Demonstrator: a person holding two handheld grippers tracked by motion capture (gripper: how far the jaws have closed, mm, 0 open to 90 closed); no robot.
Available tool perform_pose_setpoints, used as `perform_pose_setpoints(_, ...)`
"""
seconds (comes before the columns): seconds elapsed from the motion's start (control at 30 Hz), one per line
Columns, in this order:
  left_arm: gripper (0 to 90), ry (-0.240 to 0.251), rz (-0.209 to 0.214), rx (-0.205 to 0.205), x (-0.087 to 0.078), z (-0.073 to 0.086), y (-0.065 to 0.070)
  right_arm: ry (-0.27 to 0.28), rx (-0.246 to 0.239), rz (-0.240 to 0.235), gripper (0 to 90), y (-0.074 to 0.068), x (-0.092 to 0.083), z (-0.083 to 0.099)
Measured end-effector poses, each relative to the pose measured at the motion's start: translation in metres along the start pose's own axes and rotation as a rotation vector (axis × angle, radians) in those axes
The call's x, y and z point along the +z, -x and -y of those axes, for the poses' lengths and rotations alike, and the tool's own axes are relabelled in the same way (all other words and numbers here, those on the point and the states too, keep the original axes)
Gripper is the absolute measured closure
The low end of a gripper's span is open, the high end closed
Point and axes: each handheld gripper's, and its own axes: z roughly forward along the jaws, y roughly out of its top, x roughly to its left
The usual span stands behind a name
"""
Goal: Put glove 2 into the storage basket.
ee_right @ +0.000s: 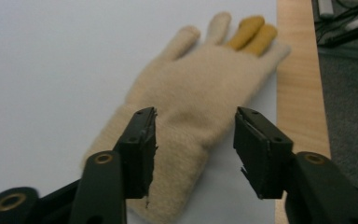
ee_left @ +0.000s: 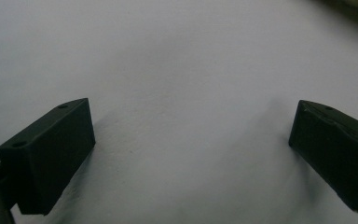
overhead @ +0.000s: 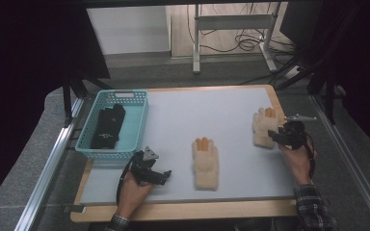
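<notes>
Two cream knitted gloves with orange fingertips lie flat on the grey mat (overhead: 197, 110). One glove (overhead: 205, 163) rests mid-table near the front. The other glove (overhead: 261, 124) (ee_right: 205, 79) lies by the right edge, fingers pointing away. My right gripper (overhead: 274, 137) (ee_right: 195, 135) hovers over this glove's cuff, jaws apart on either side of it without pressing it. At the front left, my left gripper (overhead: 165, 175) (ee_left: 191, 140) stands open low over bare mat, nothing between its jaws.
A turquoise mesh basket (overhead: 107, 153) sits at the left edge of the table with a black folded item (overhead: 108, 126) inside. The wooden table border (ee_right: 300, 84) runs just right of the far glove. Metal rails flank the table.
</notes>
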Motion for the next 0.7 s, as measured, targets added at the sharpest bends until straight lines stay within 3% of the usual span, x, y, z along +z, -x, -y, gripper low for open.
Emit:
perform_pose_setpoints(0.17,0.6,0.0,0.0,0.0,0.0,0.0,0.0,-0.031,0.021,-0.014,45.6,0.001,0.013,0.013)
perform_pose_setpoints(0.3,0.6,0.0,0.0,0.0,0.0,0.0,0.0,-0.041,0.039,-0.031,59.3,-0.001,0.017,0.015)
perform_pose_setpoints(0.33,0.5,0.0,0.0,0.0,0.0,0.0,0.0,-0.041,0.039,-0.031,59.3,-0.001,0.017,0.015)
perform_pose_setpoints(0.37,0.6,0.001,0.0,0.001,0.0,0.0,0.0,-0.037,0.04,-0.04,67.6,-0.002,0.018,0.015)
perform_pose_setpoints(0.4,0.6,0.0,0.0,0.001,0.0,0.0,0.0,-0.037,0.04,-0.04,67.6,-0.002,0.018,0.015)
perform_pose_setpoints(0.47,0.6,0.0,-0.001,0.001,0.0,0.0,0.0,-0.028,0.039,-0.037,77.4,-0.005,0.017,0.015)
perform_pose_setpoints(0.7,0.6,0.0,0.0,0.001,0.0,0.0,0.0,-0.001,-0.005,-0.024,79.0,-0.013,0.006,0.01)
